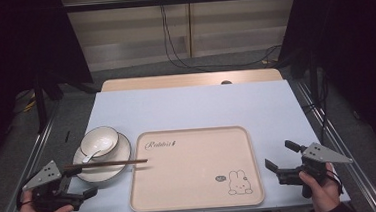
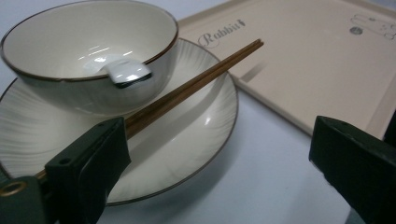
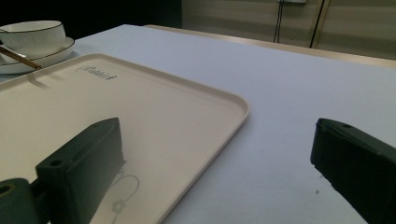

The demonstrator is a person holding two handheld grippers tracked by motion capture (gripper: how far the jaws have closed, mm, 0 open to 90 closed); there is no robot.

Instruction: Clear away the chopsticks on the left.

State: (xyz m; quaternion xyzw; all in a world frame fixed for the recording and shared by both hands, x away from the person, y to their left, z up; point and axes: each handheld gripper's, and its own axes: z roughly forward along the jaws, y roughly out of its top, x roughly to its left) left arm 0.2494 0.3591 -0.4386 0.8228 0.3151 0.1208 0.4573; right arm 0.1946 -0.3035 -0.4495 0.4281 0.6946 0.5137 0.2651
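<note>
Item: chopsticks (image 1: 106, 164), a dark wooden pair laid side by side. They rest across the near part of the plate (image 1: 121, 151), which sits at the left side of the table (image 1: 191, 106), just beside the tray's left edge. Long axis runs left to right, roughly parallel to the table's near edge; the right-hand tips overhang the rim of the tray (image 1: 252, 151), the left-hand ends point toward the left gripper (image 1: 83, 182).

On the plate: a bowl (image 1: 99, 140), pale with a dark rim, just behind the chopsticks. In the bowl: a white spoon (image 1: 90, 156).

Left gripper: near the table's front-left corner, jaws spread wide, nothing between them. In the left gripper view the butt ends of the chopsticks pass just behind one jaw; contact cannot be told. This is plainly the nearer hand; the pair lies ahead of it and slightly right, lengthwise away from it.

Right gripper (image 1: 281, 161): off the tray's right edge, near the front-right corner, jaws spread, empty, well apart from the chopsticks.

Tray: cream, rabbit print at the near-right corner, bare.

Judgement: a pick-up falls to the left gripper, closing across the axis near the butt ends.
</note>
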